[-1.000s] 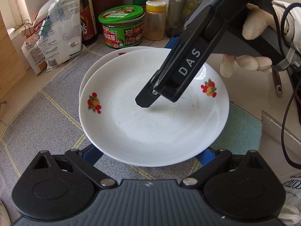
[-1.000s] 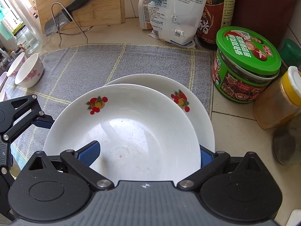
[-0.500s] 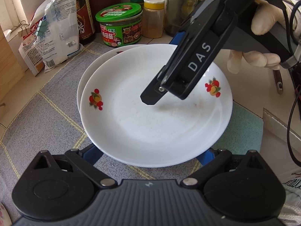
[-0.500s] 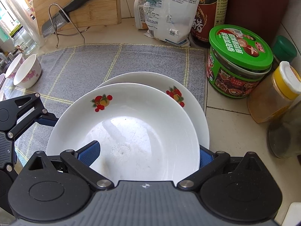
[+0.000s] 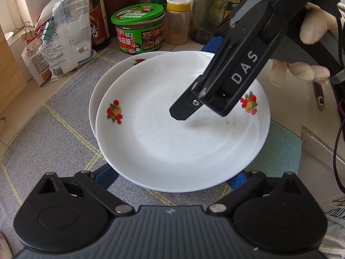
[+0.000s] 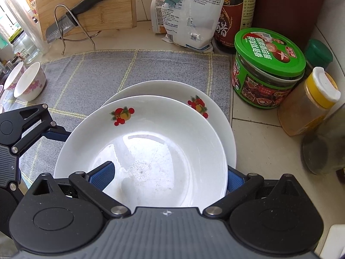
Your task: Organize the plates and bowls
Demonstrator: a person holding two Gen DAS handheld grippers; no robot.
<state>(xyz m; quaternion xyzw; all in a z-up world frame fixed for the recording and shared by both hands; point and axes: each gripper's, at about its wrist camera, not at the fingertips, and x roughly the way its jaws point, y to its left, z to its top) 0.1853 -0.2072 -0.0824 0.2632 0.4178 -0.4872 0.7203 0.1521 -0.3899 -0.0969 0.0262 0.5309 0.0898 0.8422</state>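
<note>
- Upper white fruit-print ceramic plate (image 5: 179, 142), overlapping an identical lower plate (image 6: 172, 89) on the grey checked cloth (image 6: 129, 69).
- Left gripper (image 5: 172, 180) fingers spread wide, flanking the upper plate's rim.
- Right gripper (image 6: 166, 178) fingers likewise released.

Your left wrist view looks down close over the stacked plates (image 5: 181, 142) toward the green-lidded jar (image 5: 139, 29); your right wrist view faces them crosswise, sharing both.
</note>
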